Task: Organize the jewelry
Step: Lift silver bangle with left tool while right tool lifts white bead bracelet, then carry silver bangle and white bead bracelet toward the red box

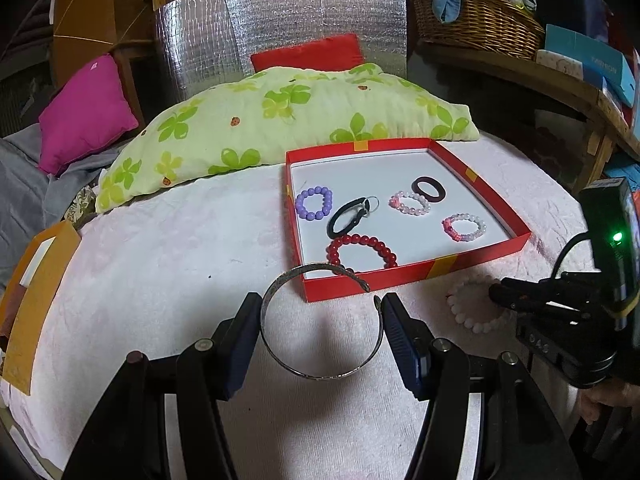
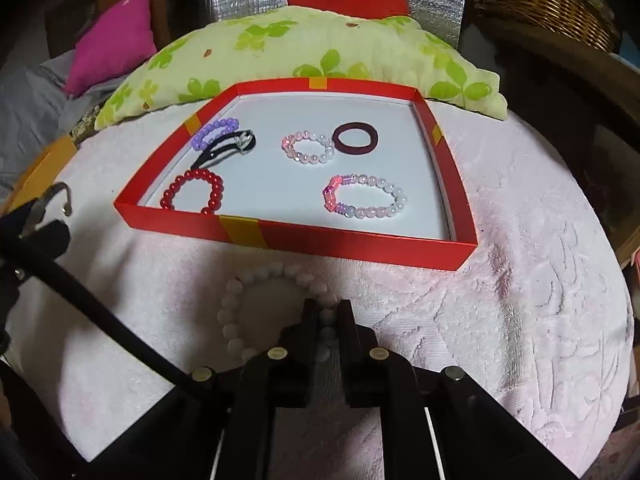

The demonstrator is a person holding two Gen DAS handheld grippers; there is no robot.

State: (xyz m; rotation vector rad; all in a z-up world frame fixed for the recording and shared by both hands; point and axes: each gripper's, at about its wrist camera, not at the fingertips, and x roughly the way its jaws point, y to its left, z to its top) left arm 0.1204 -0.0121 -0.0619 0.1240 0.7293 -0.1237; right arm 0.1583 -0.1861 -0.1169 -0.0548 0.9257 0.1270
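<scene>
A silver open bangle [image 1: 320, 376] is gripped across its width by my left gripper [image 1: 320, 306], whose pads press on both sides; it hangs just in front of the red box [image 1: 400, 276]. My right gripper [image 2: 327, 314] points down at the pink cover, shut on the strand of a white bead bracelet [image 2: 240, 292] lying in front of the red box [image 2: 320, 236]. In the left wrist view the right gripper [image 1: 500, 292] shows at the right on that white bead bracelet [image 1: 464, 312]. The box holds several bracelets and hair ties, among them a red bead bracelet [image 2: 192, 192].
A green floral pillow [image 1: 280, 120] lies behind the box, with a magenta cushion [image 1: 88, 112] to its left. An orange box [image 1: 44, 288] sits at the left edge of the cover. A wicker basket [image 1: 472, 20] stands on a wooden shelf at the right.
</scene>
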